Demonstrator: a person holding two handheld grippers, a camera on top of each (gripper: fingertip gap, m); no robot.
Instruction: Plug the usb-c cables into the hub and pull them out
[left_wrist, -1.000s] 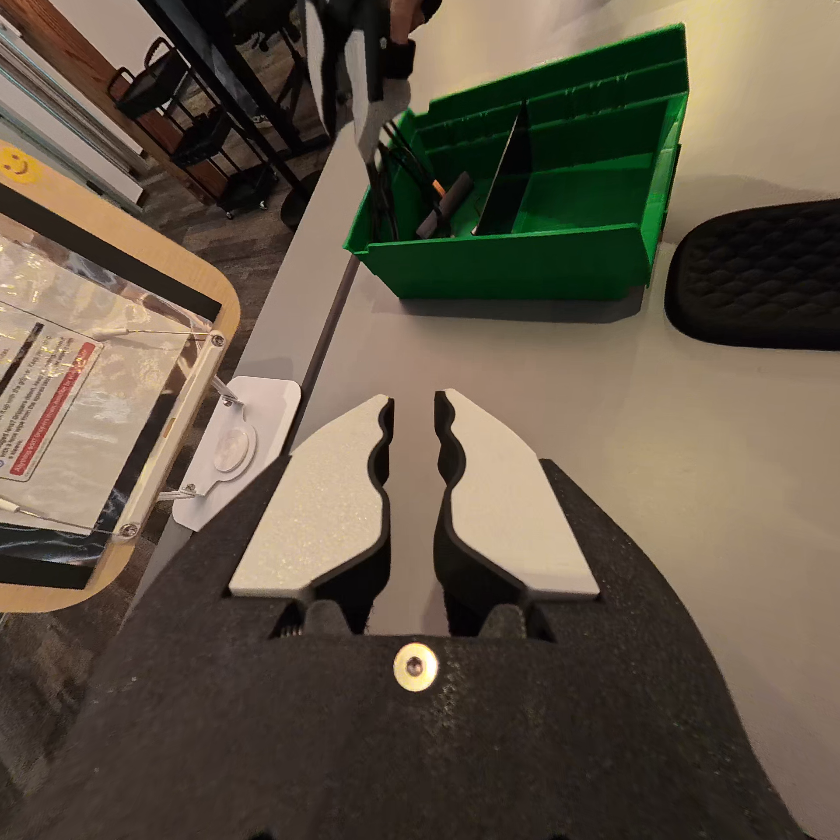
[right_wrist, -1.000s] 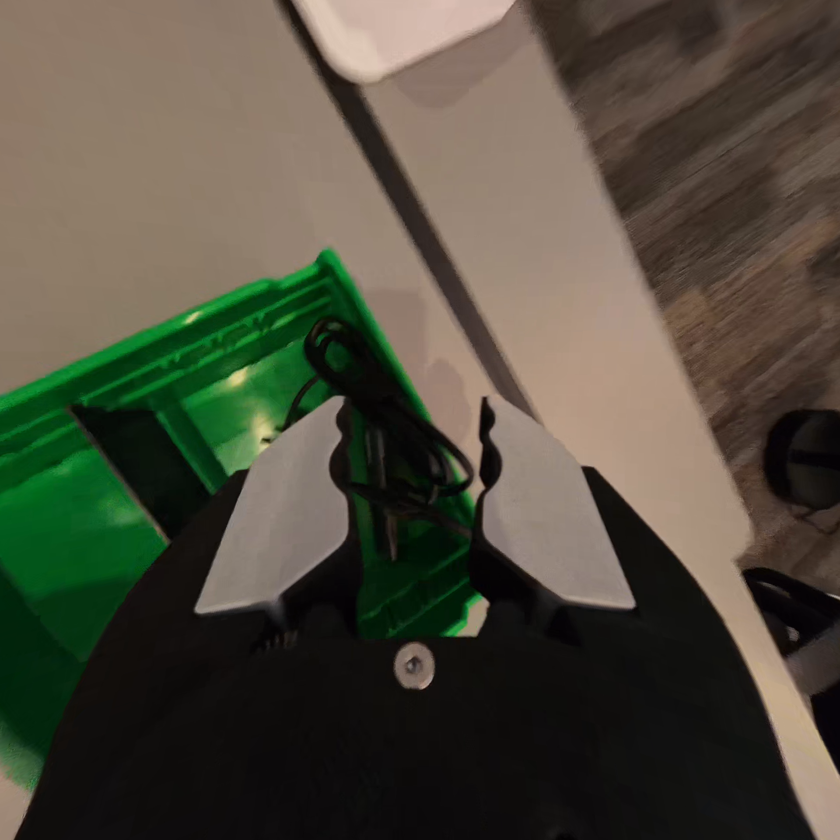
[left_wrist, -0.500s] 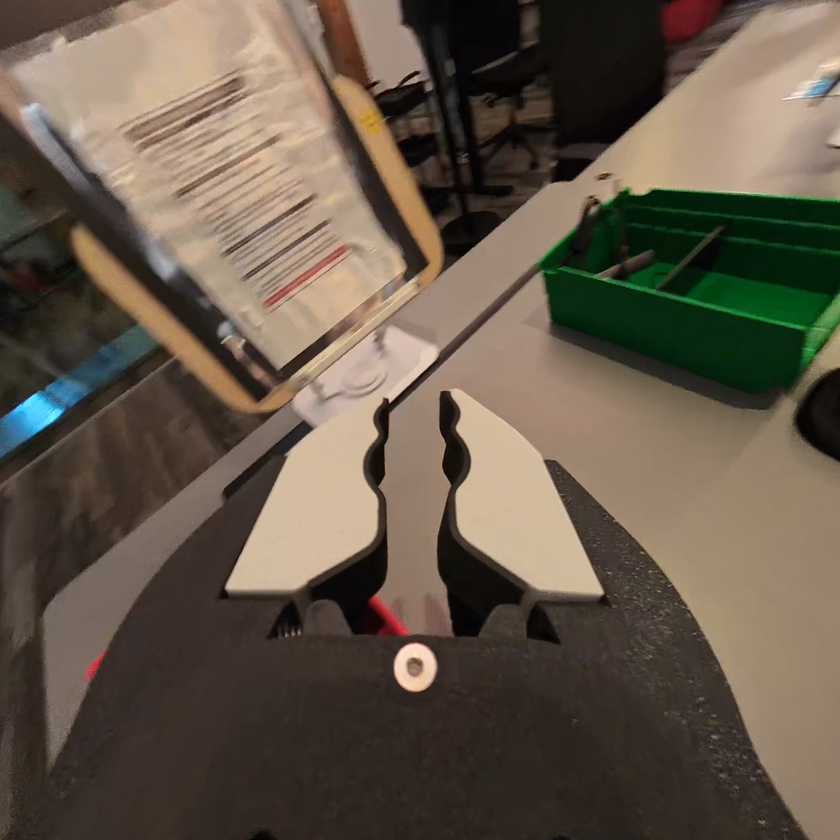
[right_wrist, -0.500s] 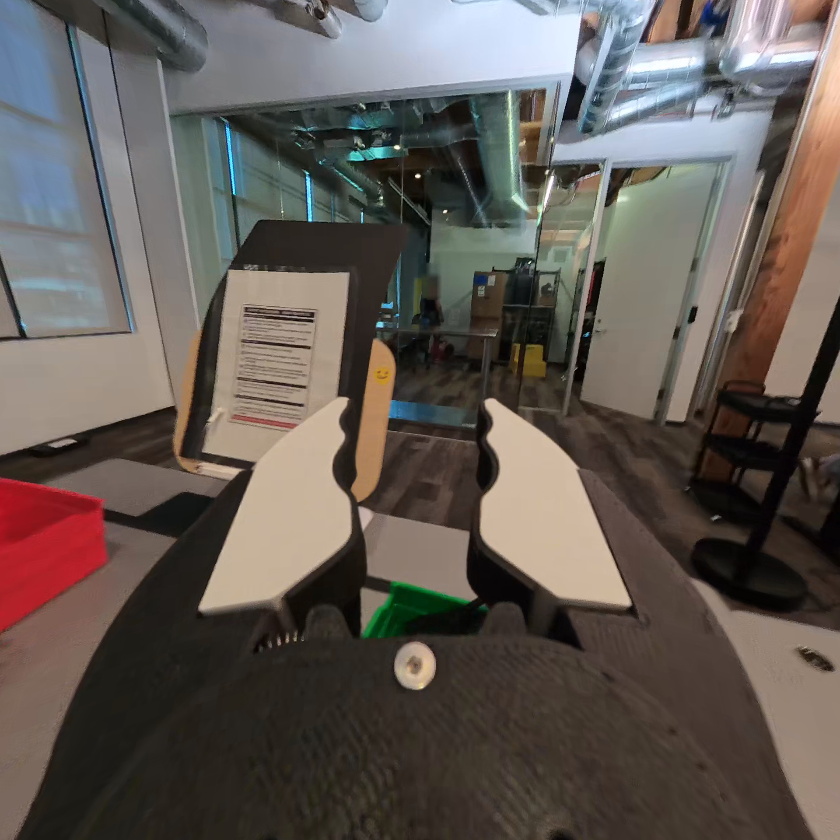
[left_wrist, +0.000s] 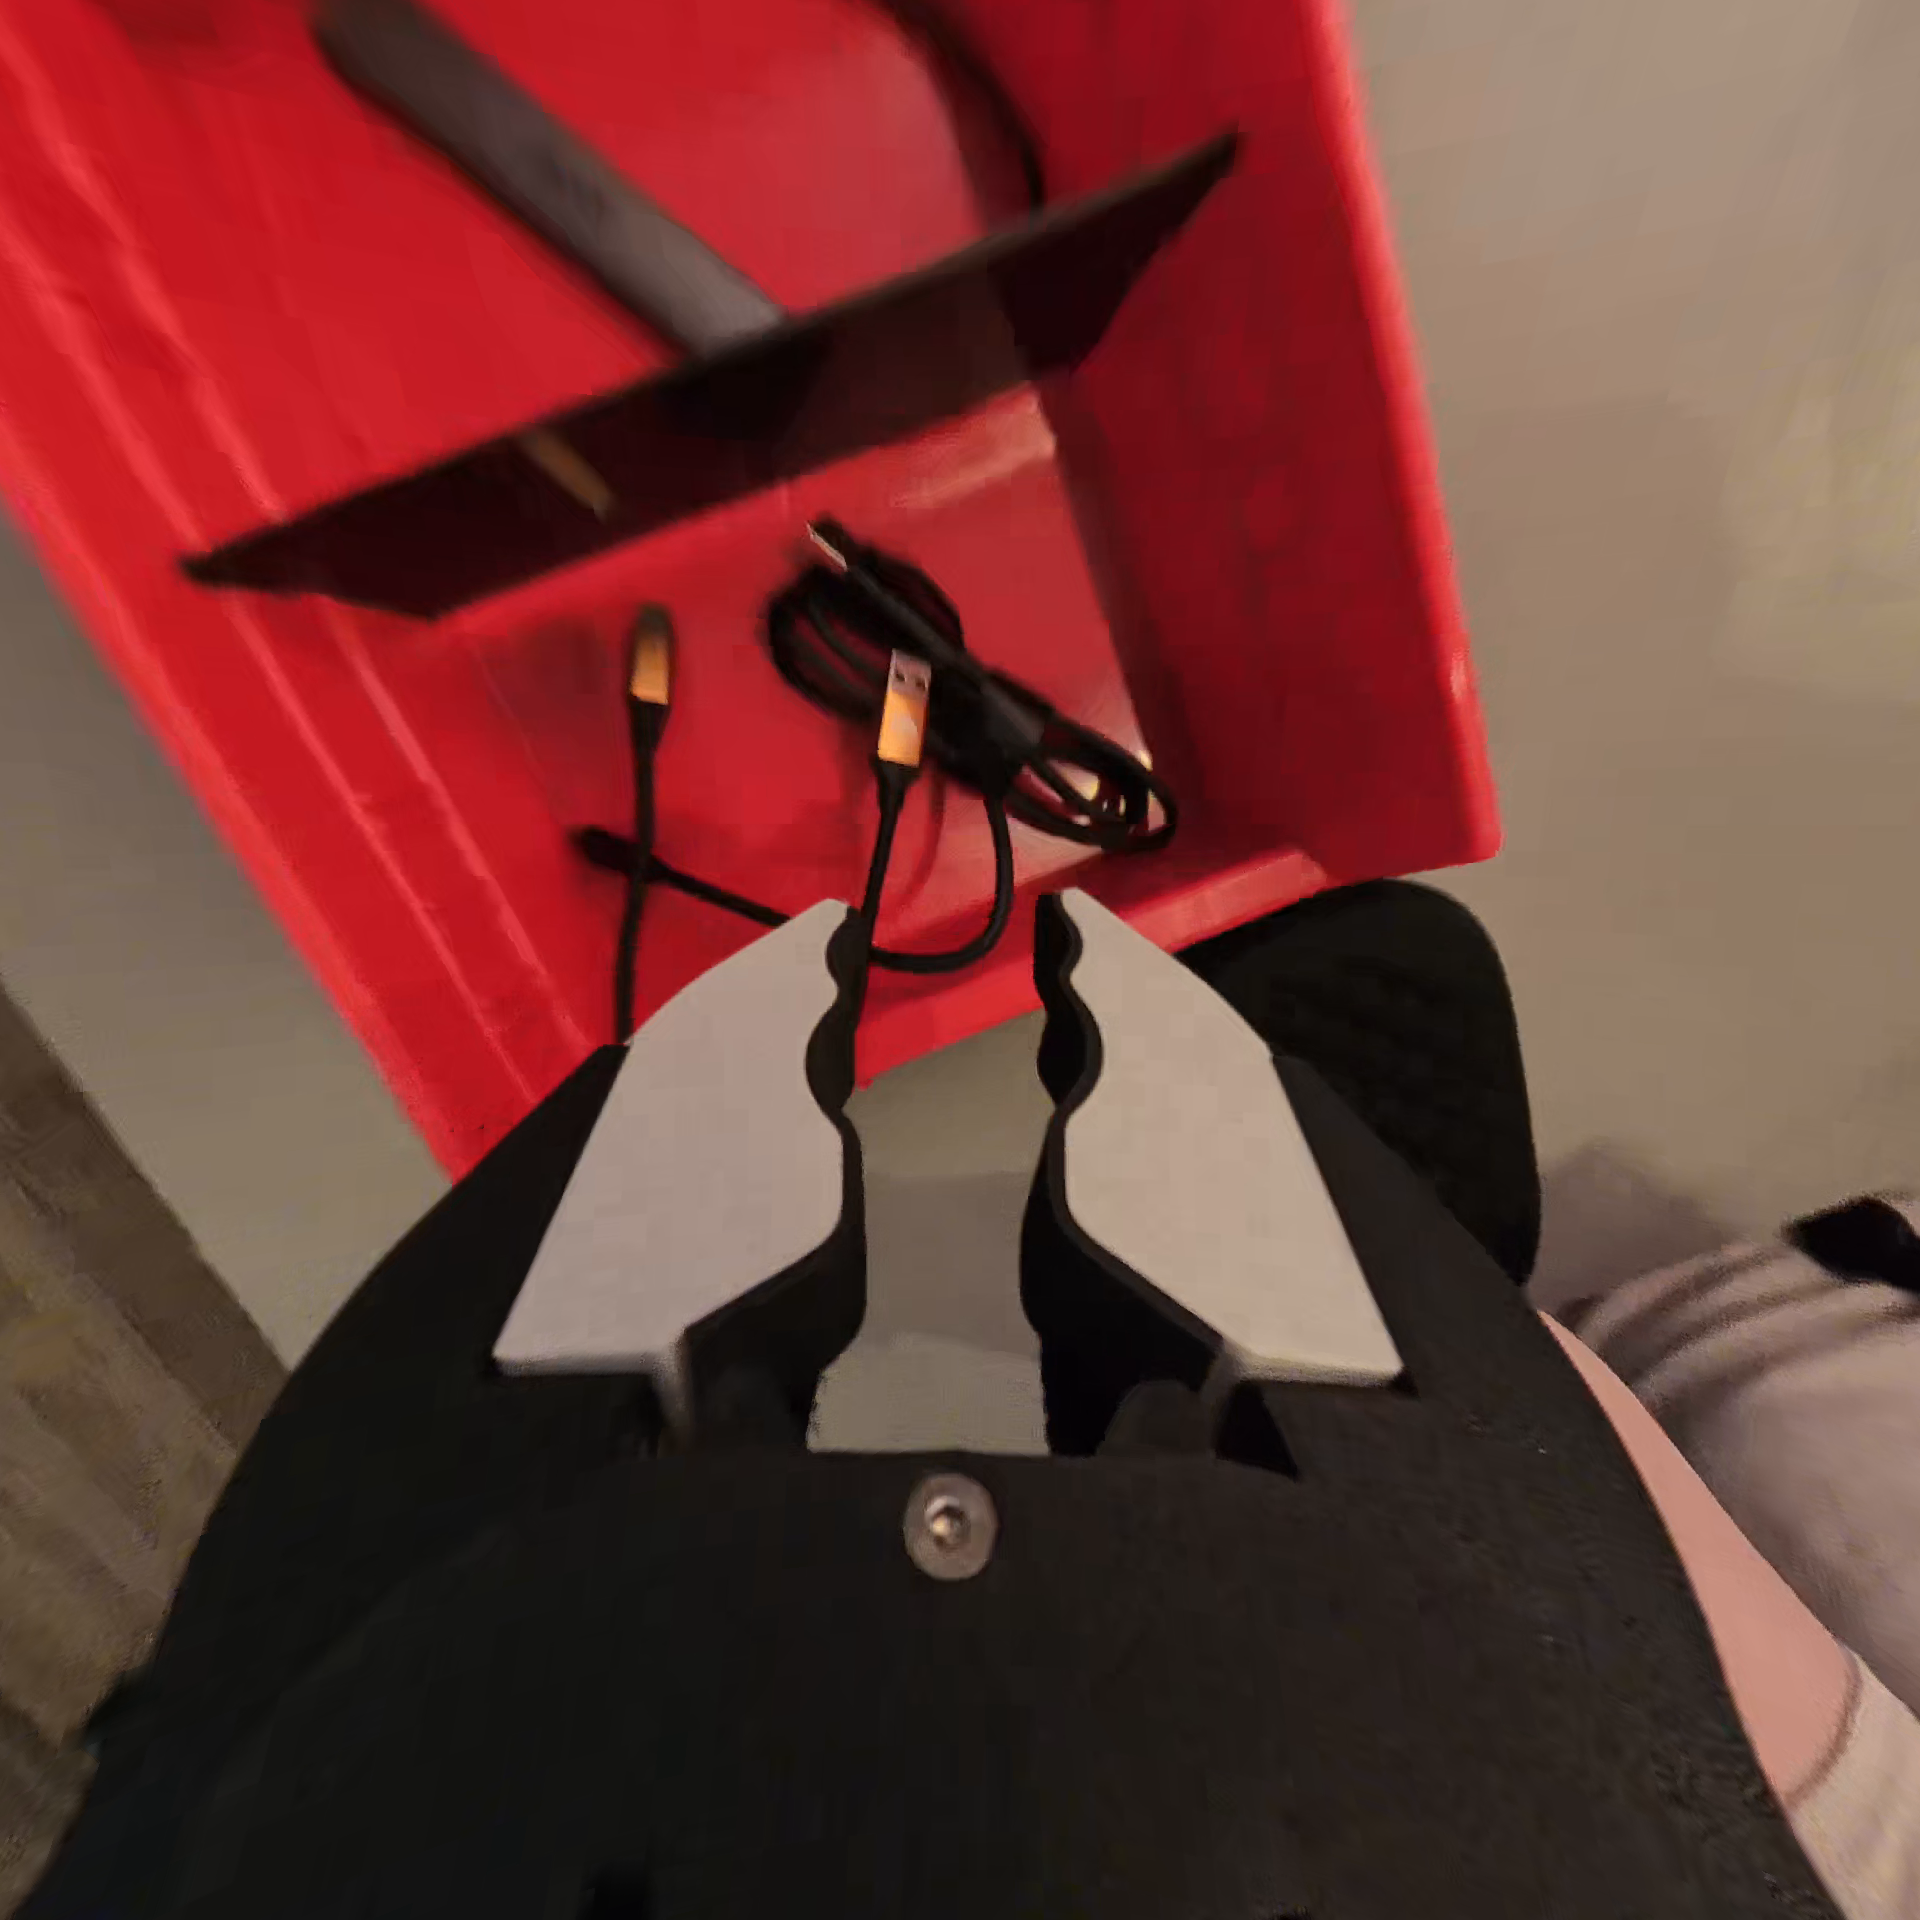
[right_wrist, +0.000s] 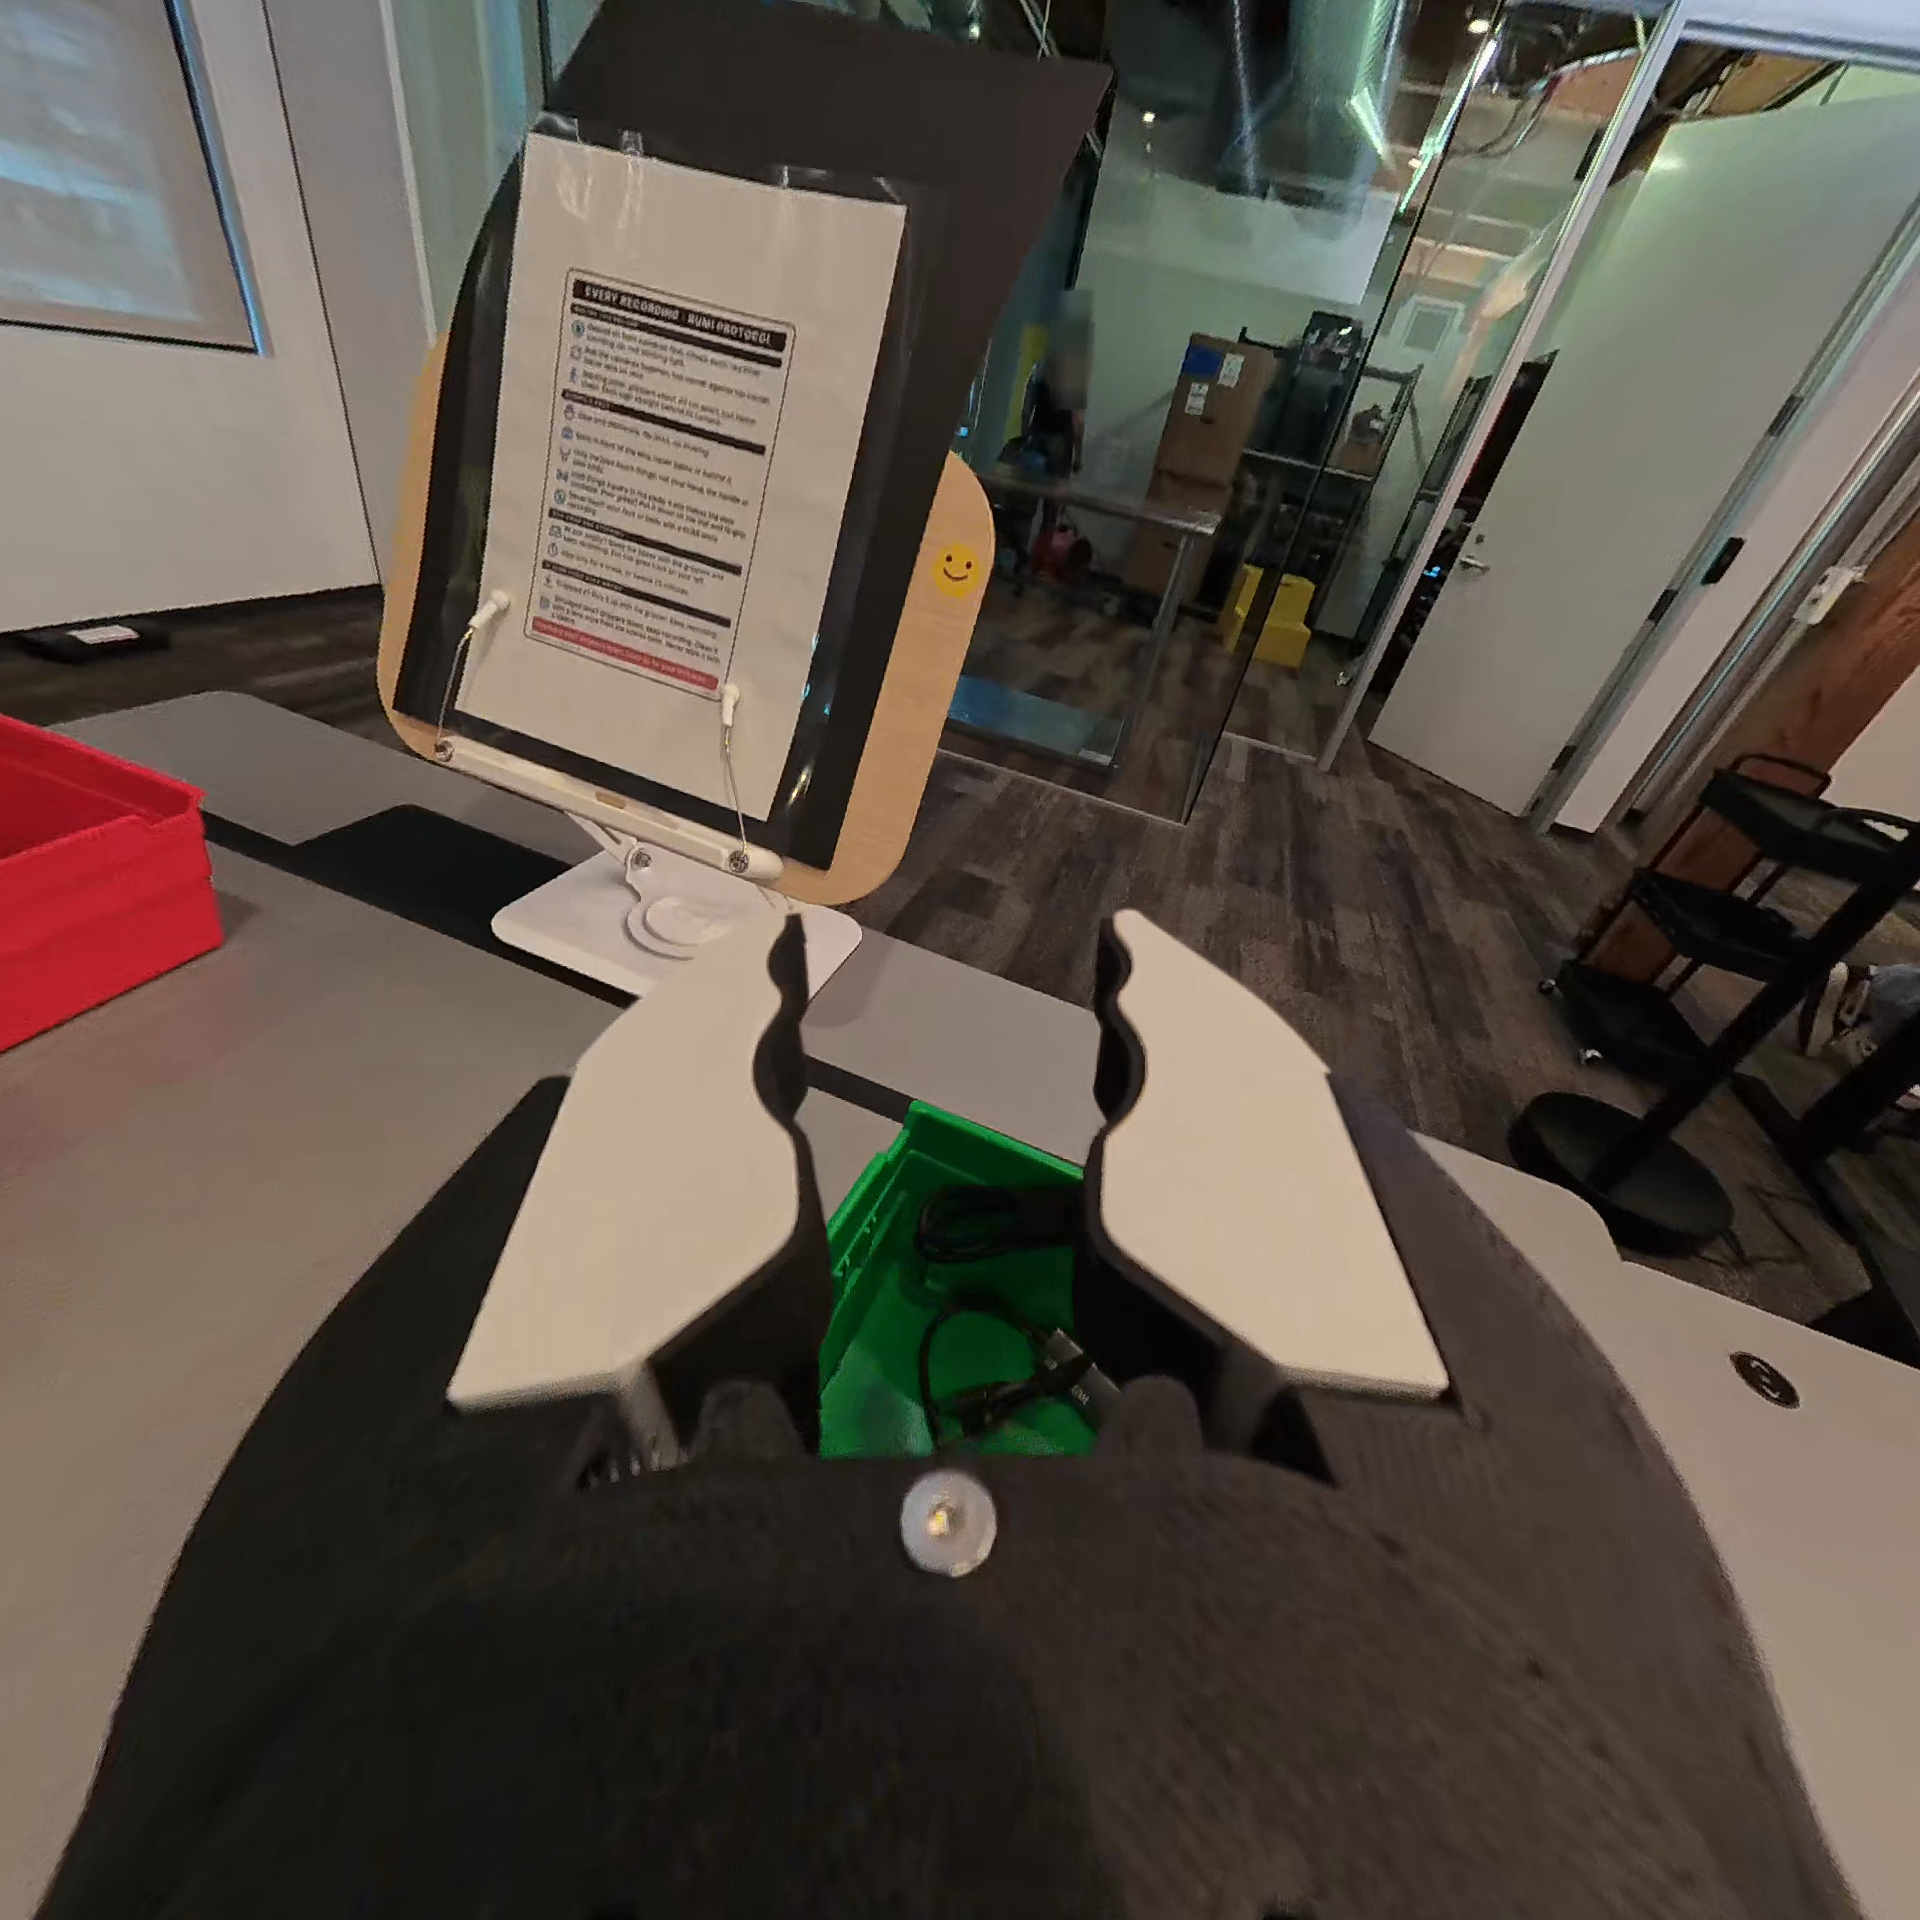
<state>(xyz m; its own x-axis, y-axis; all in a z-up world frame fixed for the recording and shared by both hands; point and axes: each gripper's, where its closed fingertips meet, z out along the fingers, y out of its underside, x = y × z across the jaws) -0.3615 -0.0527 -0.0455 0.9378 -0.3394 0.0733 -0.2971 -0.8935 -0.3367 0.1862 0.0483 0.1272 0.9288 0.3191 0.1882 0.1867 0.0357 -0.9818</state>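
Red plastic fills the upper half of the left wrist view: a divided red bin (left_wrist: 1299, 499) lying on a matte grey tabletop (left_wrist: 1662, 416), with a black divider panel (left_wrist: 727, 405) crossing it from nine o'clock toward two o'clock. In the nearer compartment lie black braided cables with orange-and-silver plugs (left_wrist: 899, 717); a second plug (left_wrist: 651, 665) sits at about ten o'clock from the left gripper (left_wrist: 945, 914), and a coiled black cable bundle (left_wrist: 966, 707) lies at twelve to one o'clock. One cable loops close past the tip of the left finger (left_wrist: 707, 1143); whether it touches is unclear. The left gripper's jaws stand apart, holding nothing, tips at the bin's near wall. A dark oblong body (left_wrist: 561, 197) lies in the far compartment, too blurred to name. At three o'clock a black quilted pad (left_wrist: 1434, 1039) rests on the table, and a pale sleeve (left_wrist: 1766, 1403) shows at four o'clock.

In the right wrist view, the red bin's corner (right_wrist: 94, 894) sits at nine o'clock. At twelve o'clock a wooden stand holding a printed sheet (right_wrist: 665, 499) rises from a white base (right_wrist: 582, 914) near the table's far edge. The right gripper (right_wrist: 945, 956) is spread wide and empty above a green plastic bin (right_wrist: 883, 1195) with thin black cables (right_wrist: 987, 1216) inside. Beyond lie dark wood-pattern flooring (right_wrist: 1247, 883), glass partitions (right_wrist: 1247, 364) and, at three o'clock, a black rolling cart (right_wrist: 1745, 935)
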